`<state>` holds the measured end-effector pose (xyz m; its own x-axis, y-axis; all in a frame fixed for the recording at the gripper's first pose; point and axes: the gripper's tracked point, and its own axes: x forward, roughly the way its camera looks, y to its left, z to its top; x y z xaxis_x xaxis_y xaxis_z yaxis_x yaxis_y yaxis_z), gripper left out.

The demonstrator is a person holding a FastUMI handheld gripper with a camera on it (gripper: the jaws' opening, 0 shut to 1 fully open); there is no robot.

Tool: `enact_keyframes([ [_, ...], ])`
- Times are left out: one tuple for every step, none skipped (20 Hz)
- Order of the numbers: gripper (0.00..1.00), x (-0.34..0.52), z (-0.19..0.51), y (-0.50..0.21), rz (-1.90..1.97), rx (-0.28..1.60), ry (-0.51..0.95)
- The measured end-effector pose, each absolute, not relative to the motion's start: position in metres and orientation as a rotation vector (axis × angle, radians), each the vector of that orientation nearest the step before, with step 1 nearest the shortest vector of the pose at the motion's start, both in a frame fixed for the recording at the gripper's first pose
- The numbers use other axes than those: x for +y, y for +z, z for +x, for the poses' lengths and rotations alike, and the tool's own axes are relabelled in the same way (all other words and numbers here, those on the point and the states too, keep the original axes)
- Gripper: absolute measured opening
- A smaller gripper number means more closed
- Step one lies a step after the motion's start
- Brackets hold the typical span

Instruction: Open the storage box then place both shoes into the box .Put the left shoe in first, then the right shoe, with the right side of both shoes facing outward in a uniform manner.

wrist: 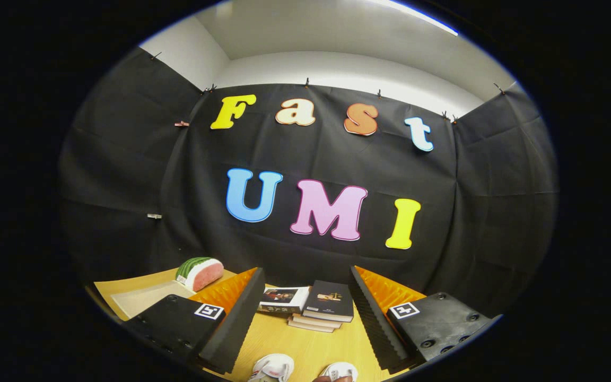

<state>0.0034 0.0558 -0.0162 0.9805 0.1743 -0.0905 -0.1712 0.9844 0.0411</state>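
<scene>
The gripper (305, 323) is held level above the worktop (311, 339), its fingers spread wide and holding nothing. Two pale shoes (272, 367) (340, 371) lie between the fingers, close below. Beyond them sits a stack of books (316, 307); their cover print is too small to read. A watermelon slice (200, 272), perhaps a toy, rests off to the left.

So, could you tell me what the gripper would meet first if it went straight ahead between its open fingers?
Likely the stack of dark-covered books on the wooden table, just beyond the gripper; depth is unclear.
</scene>
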Motion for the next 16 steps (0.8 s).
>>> enact_keyframes([
  [0.97, 0.067, 0.001, -0.022, 0.059, 0.126, 0.216],
  [0.97, 0.076, 0.0, -0.028, 0.091, 0.159, 0.256],
  [0.97, 0.084, -0.001, -0.035, 0.13, 0.194, 0.293],
  [0.97, 0.092, -0.002, -0.041, 0.177, 0.227, 0.325],
  [0.97, 0.1, -0.003, -0.048, 0.228, 0.266, 0.356],
  [0.97, 0.11, -0.004, -0.059, 0.285, 0.314, 0.392],
  [0.97, 0.119, -0.007, -0.068, 0.331, 0.356, 0.421],
  [0.98, 0.128, -0.008, -0.079, 0.38, 0.403, 0.453],
  [0.99, 0.133, -0.012, -0.094, 0.421, 0.458, 0.477],
  [0.99, 0.14, -0.015, -0.109, 0.465, 0.515, 0.496],
  [0.98, 0.147, -0.018, -0.123, 0.515, 0.577, 0.518],
  [0.98, 0.154, -0.023, -0.135, 0.573, 0.635, 0.534],
  [0.98, 0.162, -0.024, -0.147, 0.636, 0.692, 0.547],
  [0.98, 0.168, -0.027, -0.159, 0.7, 0.741, 0.553],
  [0.98, 0.175, -0.032, -0.172, 0.76, 0.794, 0.559],
  [0.98, 0.184, -0.035, -0.187, 0.819, 0.849, 0.565],
])
